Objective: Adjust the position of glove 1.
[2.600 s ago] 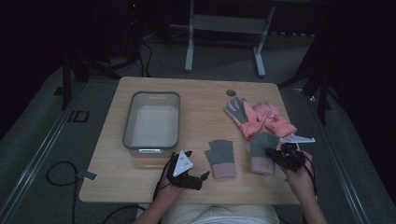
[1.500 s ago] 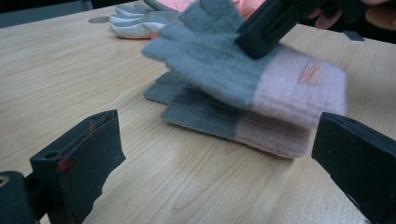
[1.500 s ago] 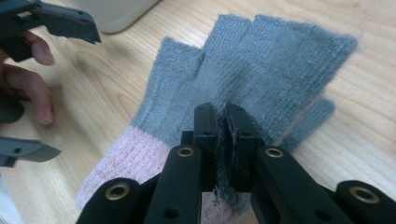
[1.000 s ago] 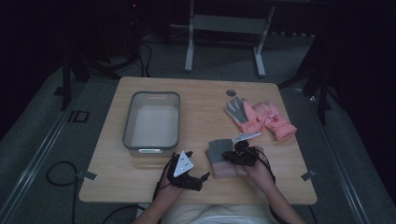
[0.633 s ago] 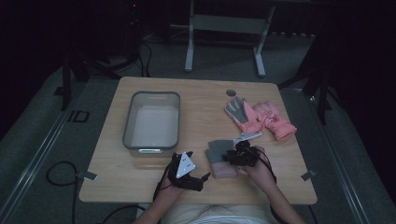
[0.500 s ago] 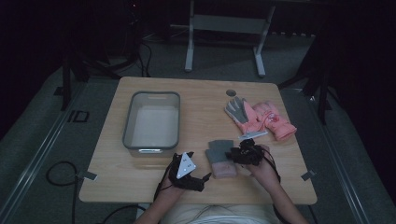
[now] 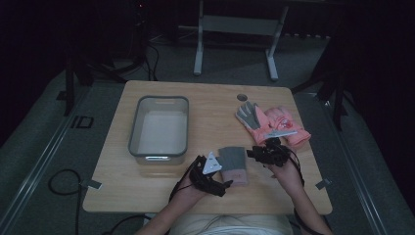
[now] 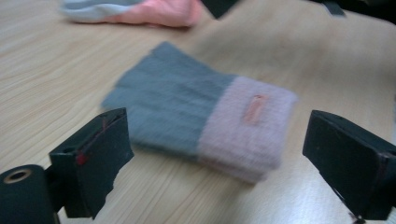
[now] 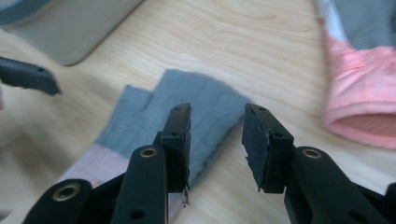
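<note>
A folded pair of grey fingerless gloves with pink cuffs lies near the table's front edge. In the left gripper view this pair rests flat just ahead of my left gripper. Its jaws stand wide and have just been closing a little, touching nothing. In the high view my left gripper sits at the pair's left side. My right gripper hovers just right of the pair. In the right gripper view it is above the grey part. Its jaws have just opened, with nothing between them.
A grey plastic bin stands on the left half of the table, its corner near the gloves. A heap of pink and grey gloves lies at the right, close behind my right gripper. A round hole is at the back.
The second grey glove, earlier lying at the right, now rests on the first. My right gripper has let go and lifted off to the right. My left gripper has risen slightly.
</note>
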`<state>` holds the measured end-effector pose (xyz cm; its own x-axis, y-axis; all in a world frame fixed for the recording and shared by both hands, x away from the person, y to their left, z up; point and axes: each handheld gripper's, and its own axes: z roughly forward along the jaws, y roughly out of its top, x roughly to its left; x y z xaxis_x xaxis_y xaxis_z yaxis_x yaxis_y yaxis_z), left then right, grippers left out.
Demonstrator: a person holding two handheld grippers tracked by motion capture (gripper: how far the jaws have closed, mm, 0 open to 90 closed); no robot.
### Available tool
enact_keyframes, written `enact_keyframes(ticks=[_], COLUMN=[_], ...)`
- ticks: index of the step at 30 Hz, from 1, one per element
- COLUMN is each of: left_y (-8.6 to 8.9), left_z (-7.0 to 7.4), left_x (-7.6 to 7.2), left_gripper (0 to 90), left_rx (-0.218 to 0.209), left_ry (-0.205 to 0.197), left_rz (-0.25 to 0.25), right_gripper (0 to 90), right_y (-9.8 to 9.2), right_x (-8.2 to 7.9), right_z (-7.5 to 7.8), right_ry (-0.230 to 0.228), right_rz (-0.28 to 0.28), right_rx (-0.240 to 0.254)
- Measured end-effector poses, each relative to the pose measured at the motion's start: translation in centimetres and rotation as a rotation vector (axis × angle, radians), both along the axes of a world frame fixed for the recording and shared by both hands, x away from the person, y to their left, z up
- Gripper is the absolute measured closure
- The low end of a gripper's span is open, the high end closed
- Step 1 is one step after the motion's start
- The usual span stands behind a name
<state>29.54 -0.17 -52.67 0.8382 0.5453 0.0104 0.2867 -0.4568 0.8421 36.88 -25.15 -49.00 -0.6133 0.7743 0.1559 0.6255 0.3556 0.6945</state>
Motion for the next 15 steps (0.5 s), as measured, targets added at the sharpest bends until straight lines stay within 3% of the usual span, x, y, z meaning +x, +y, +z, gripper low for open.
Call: enact_keyframes(ticks=[1, 4, 8, 15], left_y=[-0.3, -1.7, -2.9, -4.1], left_z=[0.1, -0.1, -0.9, -2.4], left_x=[0.0, -0.2, -0.7, -0.8], left_gripper=[6.8, 11.4, 15.8, 27.8], left_rx=[0.01, 0.099, 0.191, 0.318], left_ry=[-0.003, -0.07, -0.104, -0.186], left_rz=[-0.028, -0.096, -0.161, -0.204], right_gripper=[62.0, 62.0, 58.6, 51.3], right_y=[0.0, -0.1, 0.3, 1.5], right_x=[0.1, 1.0, 1.7, 3.8], right_z=[0.1, 0.1, -0.3, -2.8], right_ry=[-0.008, 0.028, 0.049, 0.101], right_rz=[-0.002, -0.018, -0.021, -0.052], right_rx=[-0.008, 0.022, 0.02, -0.003])
